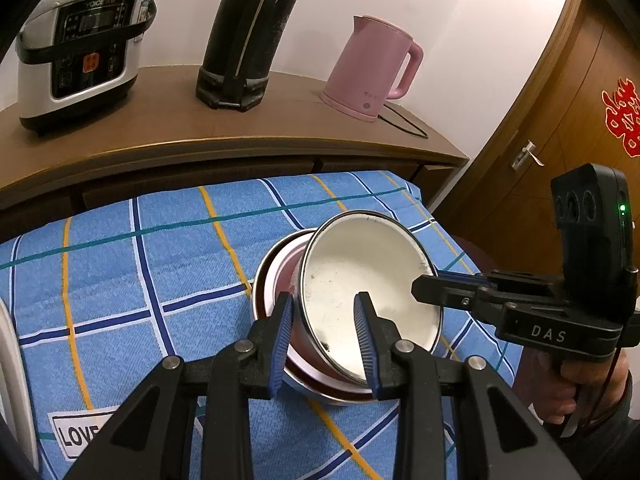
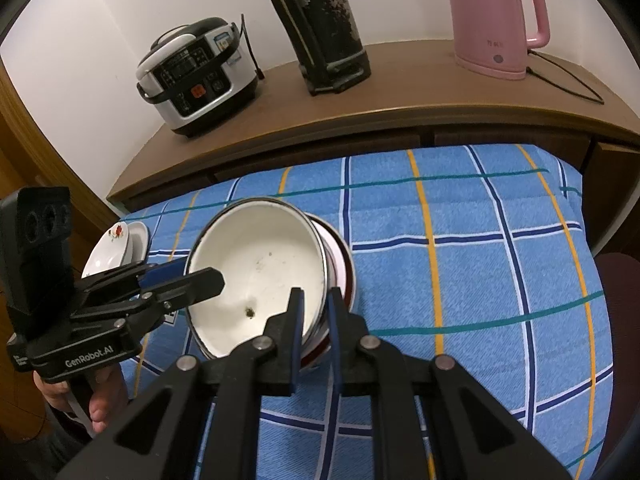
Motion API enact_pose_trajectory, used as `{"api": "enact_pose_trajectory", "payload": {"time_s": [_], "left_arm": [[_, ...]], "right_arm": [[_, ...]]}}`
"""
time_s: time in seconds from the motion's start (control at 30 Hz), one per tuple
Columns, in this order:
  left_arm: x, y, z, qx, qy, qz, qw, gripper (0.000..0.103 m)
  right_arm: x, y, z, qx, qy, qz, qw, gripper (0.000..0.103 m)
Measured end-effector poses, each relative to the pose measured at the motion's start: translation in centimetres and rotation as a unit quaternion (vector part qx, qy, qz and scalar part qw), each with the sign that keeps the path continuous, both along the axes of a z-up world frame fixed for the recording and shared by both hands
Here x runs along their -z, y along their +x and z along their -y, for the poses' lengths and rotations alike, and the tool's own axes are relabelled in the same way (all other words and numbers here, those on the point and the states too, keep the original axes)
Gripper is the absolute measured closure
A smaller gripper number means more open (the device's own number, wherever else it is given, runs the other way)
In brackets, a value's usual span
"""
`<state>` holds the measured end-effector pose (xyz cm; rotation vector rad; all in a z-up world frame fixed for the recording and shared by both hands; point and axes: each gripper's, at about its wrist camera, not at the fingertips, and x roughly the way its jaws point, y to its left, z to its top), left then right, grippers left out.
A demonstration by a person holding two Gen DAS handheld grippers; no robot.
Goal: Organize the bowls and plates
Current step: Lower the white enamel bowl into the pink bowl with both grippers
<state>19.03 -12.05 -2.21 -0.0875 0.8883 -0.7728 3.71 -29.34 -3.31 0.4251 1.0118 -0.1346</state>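
Gripping one tilted white bowl (image 1: 368,292) rim (nested stack), left gripper (image 1: 326,336), right gripper (image 2: 318,320)

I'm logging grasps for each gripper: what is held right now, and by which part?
Both grippers hold the tilted white enamel bowl by its rim: the left gripper at its near edge, the right gripper at the opposite side, one finger inside.

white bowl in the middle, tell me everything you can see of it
The white bowl looks like enamelled metal: white inside with a thin dark rim, a few dark specks and one chipped spot near the bottom. It sits tilted inside a reddish bowl on the blue checked cloth. The left claw pinches its near rim and the right claw pinches the opposite rim.
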Motion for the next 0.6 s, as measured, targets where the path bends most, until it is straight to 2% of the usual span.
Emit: {"api": "enact_pose_trajectory", "payload": {"time_s": [0.6], "left_arm": [[-0.18, 0.07, -0.30, -0.003, -0.006, 0.003, 1.0000, 0.070]], "right_arm": [[0.21, 0.07, 0.07, -0.005, -0.009, -0.004, 1.000, 0.092]]}}
